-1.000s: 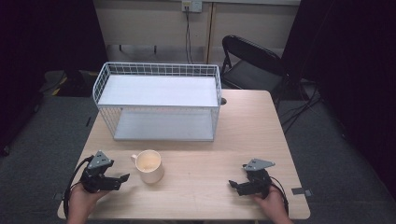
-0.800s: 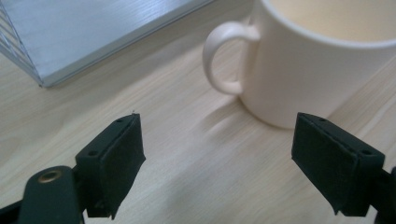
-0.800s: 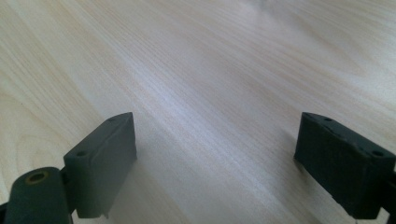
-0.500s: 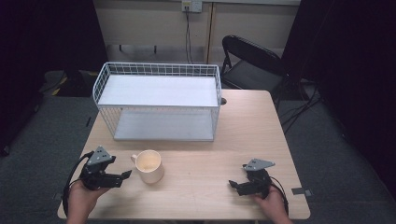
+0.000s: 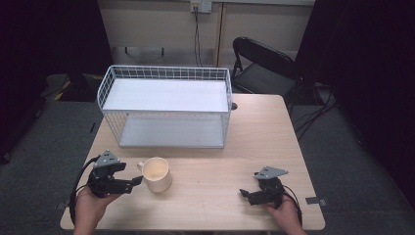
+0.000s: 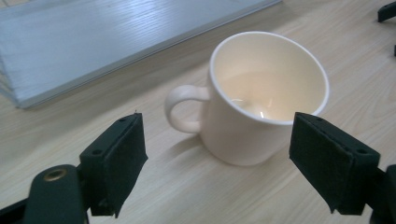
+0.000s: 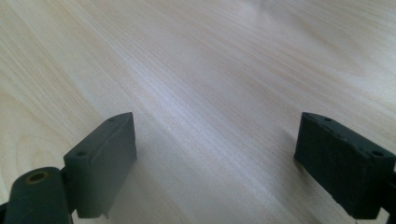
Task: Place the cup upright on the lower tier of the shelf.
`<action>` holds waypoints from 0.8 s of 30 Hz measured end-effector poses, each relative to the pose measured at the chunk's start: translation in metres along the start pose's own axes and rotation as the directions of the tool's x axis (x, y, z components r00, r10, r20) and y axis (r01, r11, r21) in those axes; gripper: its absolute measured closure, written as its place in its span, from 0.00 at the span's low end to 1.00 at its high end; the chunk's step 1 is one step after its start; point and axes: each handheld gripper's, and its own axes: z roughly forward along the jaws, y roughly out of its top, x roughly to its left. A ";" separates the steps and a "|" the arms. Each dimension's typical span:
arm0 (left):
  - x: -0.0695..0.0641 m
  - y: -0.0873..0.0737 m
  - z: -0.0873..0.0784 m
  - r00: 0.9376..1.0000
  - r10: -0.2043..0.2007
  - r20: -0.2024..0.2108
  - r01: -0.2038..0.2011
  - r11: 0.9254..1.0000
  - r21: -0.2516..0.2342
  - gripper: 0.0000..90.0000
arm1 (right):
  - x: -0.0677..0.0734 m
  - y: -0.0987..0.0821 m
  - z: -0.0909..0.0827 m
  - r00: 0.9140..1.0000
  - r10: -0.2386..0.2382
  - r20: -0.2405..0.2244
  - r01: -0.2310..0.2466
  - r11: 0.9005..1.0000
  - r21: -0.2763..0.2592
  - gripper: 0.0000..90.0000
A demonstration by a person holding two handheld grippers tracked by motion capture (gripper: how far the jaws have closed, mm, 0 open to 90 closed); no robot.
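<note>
We see the cream mug (image 5: 155, 175) standing upright and empty on the desk (image 5: 254, 147), in front of the white wire rack (image 5: 166, 110) and near the desk's front-left part, its handle pointing toward the left tool (image 5: 134, 182). In the left gripper view that mug (image 6: 261, 100) sits just ahead of the 2 black jaws, which stand wide apart and grip nothing; the handle lies between their lines, touching neither. The left tool hangs just beside the mug, apart from it. Over on the right, we find the right tool (image 5: 247, 195) low over bare wood, well apart from the mug. In the right gripper view its jaws are spread wide too, with only desk grain (image 7: 210, 93) between them.
</note>
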 end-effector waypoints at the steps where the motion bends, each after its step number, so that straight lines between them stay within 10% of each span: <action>1: -0.002 0.001 0.002 1.000 -0.002 0.001 0.002 1.000 0.000 0.21 | 0.000 0.000 0.000 1.000 0.000 0.000 0.000 1.000 0.000 0.13; 24: -0.006 0.019 0.032 1.000 -0.001 -0.012 0.001 1.000 0.007 0.26 | 0.000 0.000 0.000 1.000 0.000 0.000 0.000 1.000 0.000 0.13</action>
